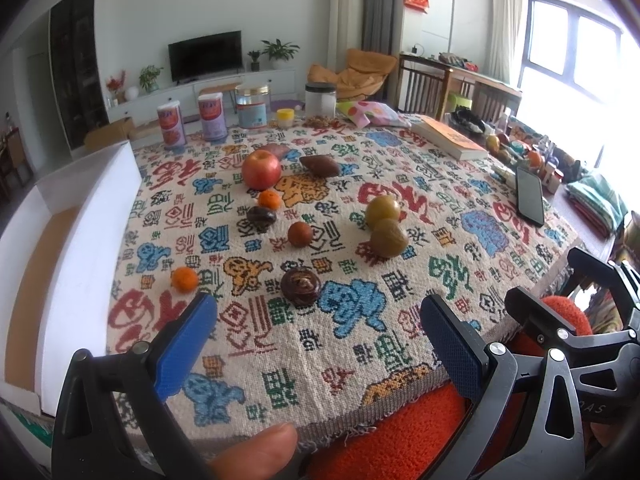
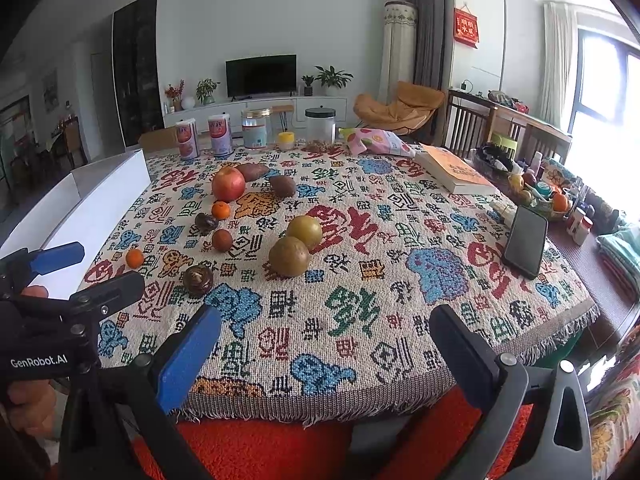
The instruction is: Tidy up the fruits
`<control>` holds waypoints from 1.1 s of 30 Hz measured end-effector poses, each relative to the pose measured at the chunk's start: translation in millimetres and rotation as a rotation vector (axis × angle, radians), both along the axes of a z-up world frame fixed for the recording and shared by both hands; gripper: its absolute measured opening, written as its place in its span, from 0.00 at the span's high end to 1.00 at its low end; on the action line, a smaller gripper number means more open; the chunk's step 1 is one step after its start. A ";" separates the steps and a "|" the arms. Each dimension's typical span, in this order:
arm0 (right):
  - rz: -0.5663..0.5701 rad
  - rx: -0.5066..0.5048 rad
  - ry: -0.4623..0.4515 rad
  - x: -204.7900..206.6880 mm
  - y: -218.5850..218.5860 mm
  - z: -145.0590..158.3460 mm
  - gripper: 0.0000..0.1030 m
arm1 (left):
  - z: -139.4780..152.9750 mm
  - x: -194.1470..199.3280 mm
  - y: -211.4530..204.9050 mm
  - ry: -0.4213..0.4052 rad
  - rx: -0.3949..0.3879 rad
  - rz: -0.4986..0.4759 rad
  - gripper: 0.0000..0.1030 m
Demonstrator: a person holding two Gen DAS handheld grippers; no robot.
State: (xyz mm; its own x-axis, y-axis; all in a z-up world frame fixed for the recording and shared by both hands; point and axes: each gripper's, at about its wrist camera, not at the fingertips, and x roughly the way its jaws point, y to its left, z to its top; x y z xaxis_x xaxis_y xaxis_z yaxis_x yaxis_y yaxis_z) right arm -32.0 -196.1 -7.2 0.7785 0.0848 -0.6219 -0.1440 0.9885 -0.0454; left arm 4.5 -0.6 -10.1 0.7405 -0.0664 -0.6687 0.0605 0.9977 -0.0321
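Note:
Fruits lie loose on the patterned tablecloth (image 1: 360, 344): a red apple (image 1: 261, 169) (image 2: 228, 183), two small oranges (image 1: 268, 199) (image 1: 185, 279), two yellow-green round fruits (image 1: 383, 211) (image 1: 389, 238), a reddish-brown one (image 1: 300, 234) and dark ones (image 1: 261, 216) (image 1: 300, 286). Two brown sweet potatoes (image 1: 320, 166) (image 2: 252, 171) rest beside the apple. A white box (image 1: 92, 216) (image 2: 100, 200) stands at the table's left side. My left gripper (image 1: 320, 320) hovers open over the near edge, empty, with the dark fruit just ahead. My right gripper (image 2: 328, 328) is open and empty too, to its right.
Two pink canisters (image 2: 204, 136), two jars (image 2: 320, 124), a yellow cup (image 2: 286, 141) and a snack bag (image 2: 376, 142) line the far edge. A book (image 2: 456, 172), a phone (image 2: 526, 240) and a cluttered basket (image 2: 540, 196) sit on the right. An orange fleece (image 2: 260, 448) lies below the near edge.

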 end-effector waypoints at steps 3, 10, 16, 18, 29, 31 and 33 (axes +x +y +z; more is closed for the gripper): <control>-0.002 0.005 -0.002 0.7 -1.5 0.2 0.00 | 0.2 0.8 -1.5 0.002 0.003 -0.001 0.01; -0.009 0.010 -0.002 0.8 -3.9 1.4 0.00 | -0.2 1.3 -1.9 0.005 -0.001 -0.002 0.01; -0.012 0.013 -0.005 0.6 -5.1 2.0 0.00 | -0.2 2.2 -2.0 0.004 -0.002 0.000 0.01; -0.012 0.014 -0.005 0.5 -5.3 2.0 0.00 | -0.6 2.7 -1.1 0.007 -0.003 0.003 0.01; -0.013 0.018 0.001 0.8 -5.7 1.6 0.00 | -1.6 2.7 0.4 0.012 -0.005 0.006 0.01; -0.013 0.018 0.001 0.8 -5.6 1.7 0.00 | -1.5 2.7 0.5 0.011 -0.005 0.006 0.01; -0.016 0.020 -0.002 0.7 -6.1 2.0 0.00 | -1.7 2.7 0.6 0.011 -0.004 0.007 0.01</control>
State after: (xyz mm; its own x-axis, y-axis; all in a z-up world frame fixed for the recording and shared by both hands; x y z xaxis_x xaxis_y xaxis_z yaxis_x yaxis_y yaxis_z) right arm -31.3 -202.2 -5.2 0.7813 0.0850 -0.6183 -0.1285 0.9914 -0.0261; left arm 7.2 0.0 -11.8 0.7333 -0.0639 -0.6768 0.0528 0.9979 -0.0371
